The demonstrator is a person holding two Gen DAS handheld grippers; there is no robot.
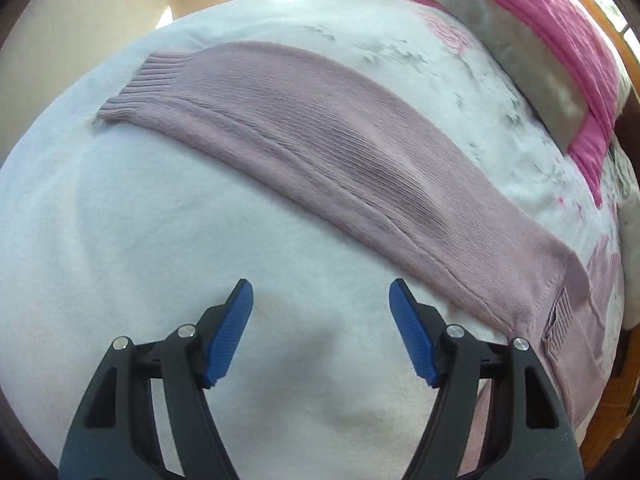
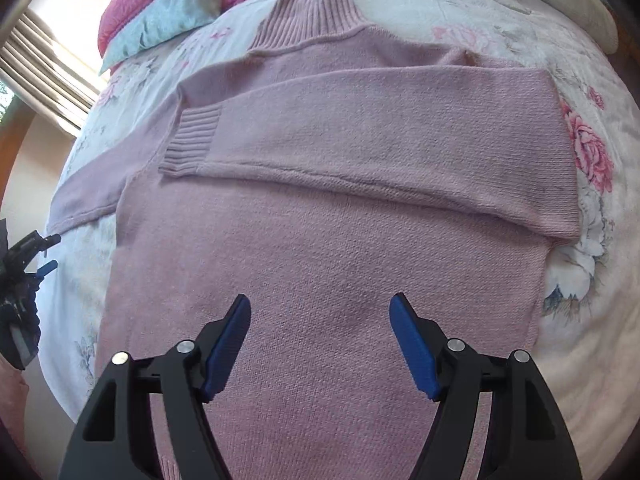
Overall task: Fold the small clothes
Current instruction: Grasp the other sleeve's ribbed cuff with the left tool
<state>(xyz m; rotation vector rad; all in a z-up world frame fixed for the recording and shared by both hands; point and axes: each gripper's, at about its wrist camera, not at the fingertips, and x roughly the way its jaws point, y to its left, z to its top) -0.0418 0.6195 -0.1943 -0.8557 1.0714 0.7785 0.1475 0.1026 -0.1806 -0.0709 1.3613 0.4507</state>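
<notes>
Floral bedspread (image 2: 592, 152) over bed; pink pillows (image 1: 560, 20) at head — striped curtain (image 2: 44, 64), bright daylight, cream wall (image 1: 80, 20).

Left gripper (image 1: 321, 292): black moulded plastic arms with triangular cut-outs, two silver round-head screws per side, ribbed blue pads (image 1: 231, 334) on the inner finger faces. Right gripper (image 2: 320, 307): identical build, black arms, four silver screws, ribbed blue pads (image 2: 414, 354). No markings legible on either. Left unit also visible at the right-wrist view's edge, black with a blue tip.
</notes>
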